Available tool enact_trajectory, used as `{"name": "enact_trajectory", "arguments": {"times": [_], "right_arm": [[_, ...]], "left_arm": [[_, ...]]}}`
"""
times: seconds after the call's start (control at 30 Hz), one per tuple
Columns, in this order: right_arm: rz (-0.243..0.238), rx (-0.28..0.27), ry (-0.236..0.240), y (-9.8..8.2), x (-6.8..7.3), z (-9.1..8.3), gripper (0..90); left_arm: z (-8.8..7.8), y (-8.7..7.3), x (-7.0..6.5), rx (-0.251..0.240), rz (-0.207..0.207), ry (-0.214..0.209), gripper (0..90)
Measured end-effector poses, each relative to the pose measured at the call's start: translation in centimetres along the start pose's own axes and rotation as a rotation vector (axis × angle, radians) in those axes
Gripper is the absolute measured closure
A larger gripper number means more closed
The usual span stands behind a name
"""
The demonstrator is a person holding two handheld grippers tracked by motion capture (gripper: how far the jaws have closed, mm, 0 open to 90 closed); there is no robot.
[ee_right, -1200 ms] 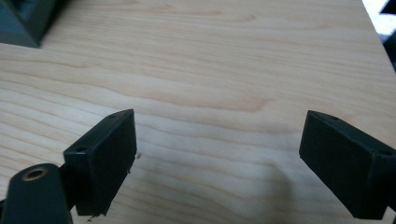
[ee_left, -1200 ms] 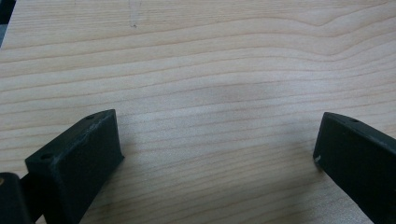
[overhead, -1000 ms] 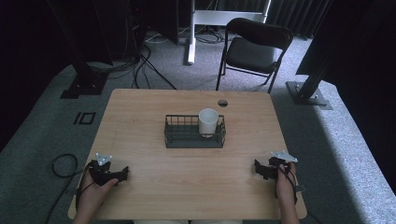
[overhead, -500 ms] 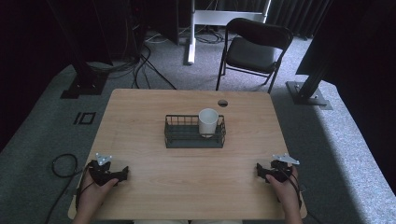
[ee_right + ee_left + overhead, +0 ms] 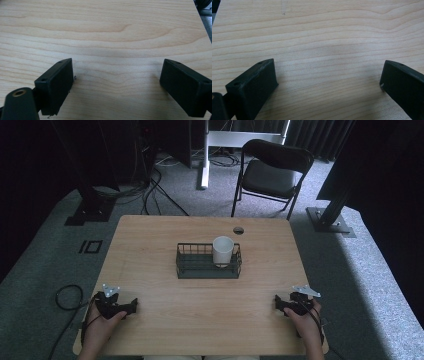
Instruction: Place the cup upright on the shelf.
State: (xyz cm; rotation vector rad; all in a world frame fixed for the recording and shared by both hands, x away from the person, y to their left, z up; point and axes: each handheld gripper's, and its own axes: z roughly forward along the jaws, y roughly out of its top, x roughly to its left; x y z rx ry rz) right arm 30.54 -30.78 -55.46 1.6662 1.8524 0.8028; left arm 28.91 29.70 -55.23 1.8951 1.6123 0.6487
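A black wire basket stands at the middle of the wooden table, with a white cup upright in its right part. My left gripper rests near the front left corner, held by a hand. My right gripper rests near the front right corner, also held by a hand. Both are well short of the basket. In the left gripper view the left gripper is open over bare wood. In the right gripper view the right gripper is open too, with nothing between its jaws.
A round cable hole lies near the table's far edge. A black folding chair stands behind the table. Cables trail on the grey floor at the left. Dark stands rise at the back left and right.
My right gripper has shifted a little toward the table's front edge and slightly left. The left gripper, basket and cup have stayed still.
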Motion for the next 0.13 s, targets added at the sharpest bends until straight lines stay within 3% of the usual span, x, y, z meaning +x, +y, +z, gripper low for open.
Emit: {"name": "enact_trajectory", "arguments": {"times": [0.13], "right_arm": [[0.0,0.0,0.0,0.0,-0.01,0.0,11.2]], "left_arm": [[0.0,0.0,0.0,0.0,0.0,0.0,1.1]]}}
